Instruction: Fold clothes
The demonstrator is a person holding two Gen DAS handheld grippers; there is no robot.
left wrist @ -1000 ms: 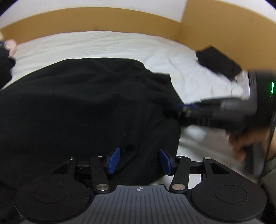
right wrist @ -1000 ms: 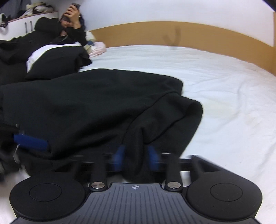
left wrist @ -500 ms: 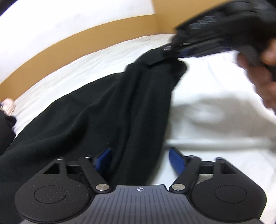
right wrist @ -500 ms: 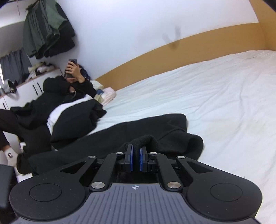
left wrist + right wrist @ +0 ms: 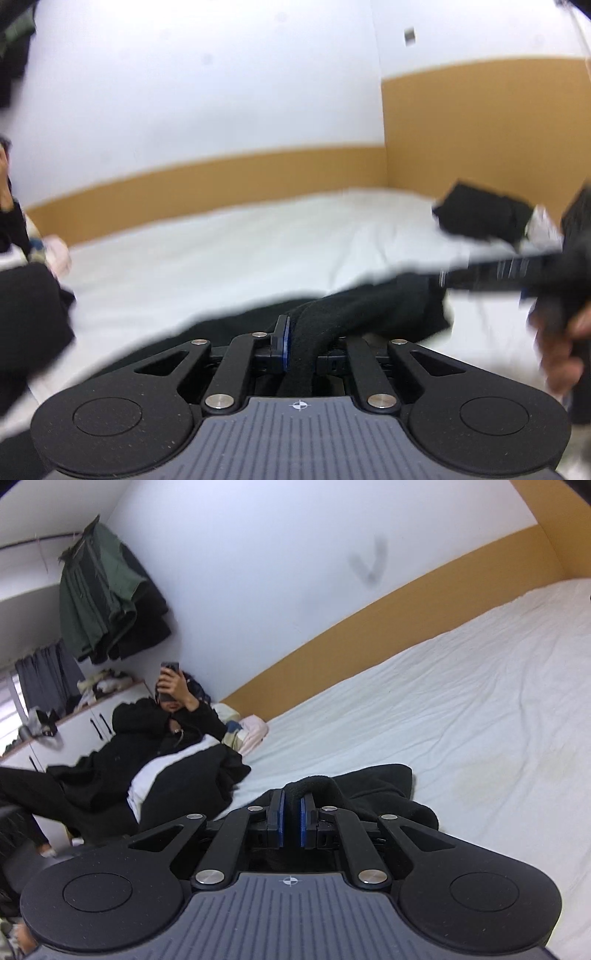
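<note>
Both my hand-held grippers, left (image 5: 299,347) and right (image 5: 291,823), clamped on black garment (image 5: 376,786); cloth trails ahead onto bed (image 5: 461,720), edge spanning between them.

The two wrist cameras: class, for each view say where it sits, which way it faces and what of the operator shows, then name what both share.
Left wrist: sits behind the left claw, shut on the black fleece garment; faces across the white-sheeted bed to the wall corner; the right claw and the hand holding it show, blurred.
Right wrist: sits behind the right claw, shut on the garment; faces across the bed toward a reclining person in black.
Shared: garment, bed, tan wall panel.
</note>
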